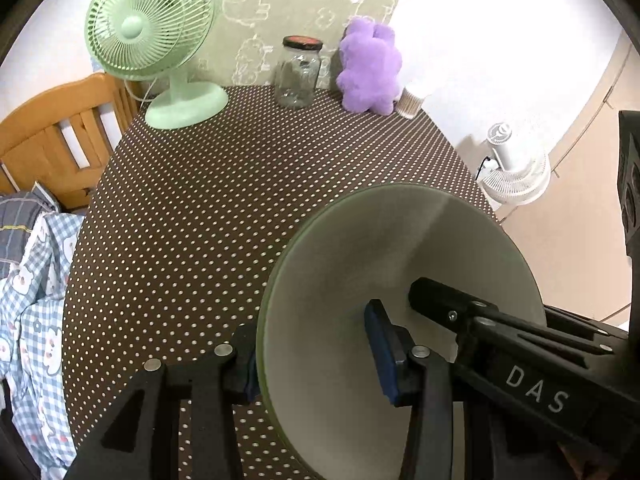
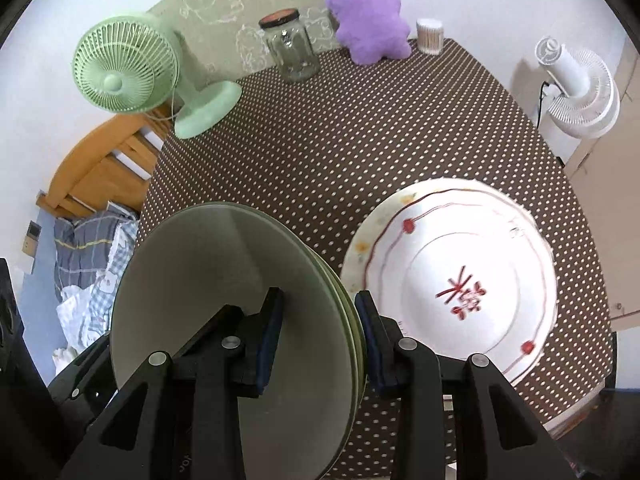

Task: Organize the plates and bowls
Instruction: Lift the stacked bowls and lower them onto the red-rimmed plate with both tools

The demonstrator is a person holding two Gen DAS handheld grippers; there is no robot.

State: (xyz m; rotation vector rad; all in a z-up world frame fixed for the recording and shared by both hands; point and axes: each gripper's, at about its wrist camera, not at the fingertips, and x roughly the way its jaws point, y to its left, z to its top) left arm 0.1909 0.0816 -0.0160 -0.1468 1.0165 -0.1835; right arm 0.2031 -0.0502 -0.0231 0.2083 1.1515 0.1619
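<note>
- Above the near part of the dotted table (image 2: 360, 128), a green plate (image 1: 360, 248) stood up on its edge
- Both the left gripper (image 1: 316, 364) and the right gripper (image 2: 320, 340) were squeezed onto its rim
- To the right, a white plate (image 2: 460, 280) with red marks lay flat
- Far back stood a green fan (image 1: 148, 32), a glass jar (image 1: 298, 72) and a purple toy (image 1: 370, 68)

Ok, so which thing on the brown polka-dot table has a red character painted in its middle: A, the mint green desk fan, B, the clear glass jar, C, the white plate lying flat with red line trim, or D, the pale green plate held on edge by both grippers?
C: the white plate with red line trim lies flat on the brown polka-dot table and shows the red character at its centre.
</note>
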